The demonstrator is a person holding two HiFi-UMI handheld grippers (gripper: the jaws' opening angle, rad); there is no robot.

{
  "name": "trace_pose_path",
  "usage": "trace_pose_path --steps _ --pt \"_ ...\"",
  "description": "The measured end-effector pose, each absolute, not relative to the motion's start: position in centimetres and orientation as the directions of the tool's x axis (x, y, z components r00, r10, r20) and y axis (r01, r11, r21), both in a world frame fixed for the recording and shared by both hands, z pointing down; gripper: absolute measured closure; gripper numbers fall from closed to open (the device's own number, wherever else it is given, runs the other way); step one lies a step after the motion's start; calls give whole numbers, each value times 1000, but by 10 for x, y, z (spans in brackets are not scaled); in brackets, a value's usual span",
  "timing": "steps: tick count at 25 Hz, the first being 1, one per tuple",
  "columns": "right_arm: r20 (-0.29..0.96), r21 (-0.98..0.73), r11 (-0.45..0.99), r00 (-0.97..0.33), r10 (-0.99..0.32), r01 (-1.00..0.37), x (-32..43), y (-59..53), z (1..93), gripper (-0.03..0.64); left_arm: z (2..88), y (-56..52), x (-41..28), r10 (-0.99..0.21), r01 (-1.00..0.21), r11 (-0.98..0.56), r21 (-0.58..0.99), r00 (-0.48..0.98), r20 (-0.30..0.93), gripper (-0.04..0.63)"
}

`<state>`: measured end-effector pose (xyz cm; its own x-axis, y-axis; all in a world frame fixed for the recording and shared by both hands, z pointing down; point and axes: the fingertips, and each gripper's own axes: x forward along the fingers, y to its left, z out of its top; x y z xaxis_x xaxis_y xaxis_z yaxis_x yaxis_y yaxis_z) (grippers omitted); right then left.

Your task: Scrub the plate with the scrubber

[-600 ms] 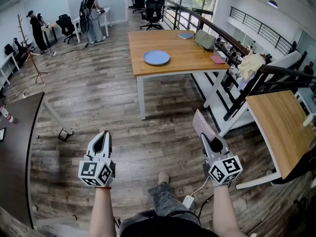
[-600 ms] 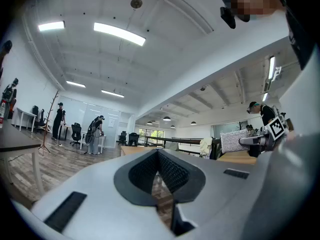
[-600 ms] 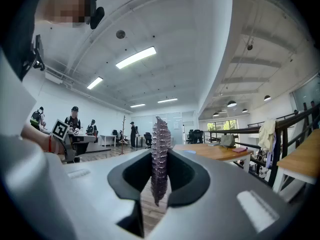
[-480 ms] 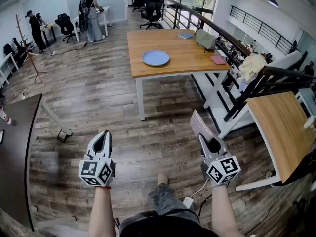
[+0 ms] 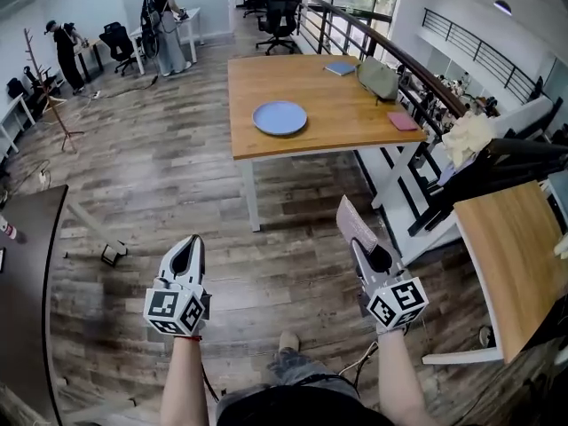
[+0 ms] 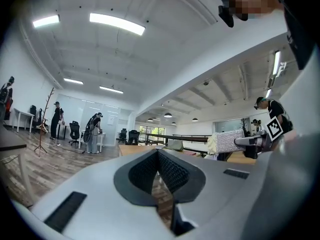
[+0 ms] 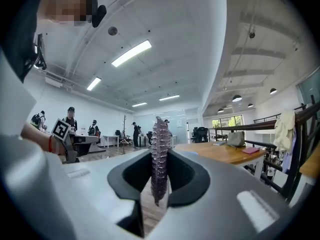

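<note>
1. While its jaws stand clamped on the flat, knobbly mauve scrubber pad [image 7: 159,156], the right gripper [image 7: 161,176] carries that pad edge-on and level, with the pad's upper part rising clear of the jaws
2. Though it travels alongside, the left gripper [image 6: 161,170] has its jaws fully together with nothing between them; only floor shows through the slit below
3. Head view: both grippers, right [image 5: 362,248] and left [image 5: 186,245], hang well apart over the grey-brown plank floor [image 5: 177,176], each ahead of a bare forearm [image 5: 182,380]
4. Target: the round pale-blue plate [image 5: 280,117] lies flat on the rectangular wooden table with white legs [image 5: 355,114], toward its left side and well apart from the scrubber pad; there is no contact yet
5. Change: against the earlier frames, plate and table sit lower and slightly larger in the head view, and the person's foot [image 5: 288,340] has dropped toward the frame's bottom, while both grippers keep their places; by this judgement the person is walking to the table, so scrubbing has not begun
6. Unchanged: the right gripper's hold on the pad and the left jaws' closure match the earlier frames
</note>
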<state>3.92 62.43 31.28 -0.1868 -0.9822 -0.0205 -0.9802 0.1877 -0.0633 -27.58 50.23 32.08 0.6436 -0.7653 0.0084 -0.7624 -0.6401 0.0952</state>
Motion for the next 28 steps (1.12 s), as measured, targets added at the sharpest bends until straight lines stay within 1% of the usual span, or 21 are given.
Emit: trace_pose_path --steps 3,6,11,18,23,28 --pt "-31 -73 192 -190 -981 -979 61 598 312 538 321 479 -254 -766 -764 -639 93 642 9 600" --pt "-52 -75 223 -220 -974 -972 75 576 314 538 328 457 -232 -770 -767 -635 96 639 9 599" --pt "-31 -82 264 -262 -965 -961 87 549 320 538 336 436 -194 -749 -747 -658 96 663 24 600" --pt "-5 -100 301 -302 -953 -948 89 516 336 537 351 407 -180 -749 -751 -652 105 659 66 598" --pt "-11 -102 298 -298 -954 -949 99 485 338 537 355 371 -167 -749 -752 -650 110 658 75 598" --pt "-23 -101 271 -270 -963 -957 116 438 335 537 353 314 -139 -719 -723 -684 103 691 72 598"
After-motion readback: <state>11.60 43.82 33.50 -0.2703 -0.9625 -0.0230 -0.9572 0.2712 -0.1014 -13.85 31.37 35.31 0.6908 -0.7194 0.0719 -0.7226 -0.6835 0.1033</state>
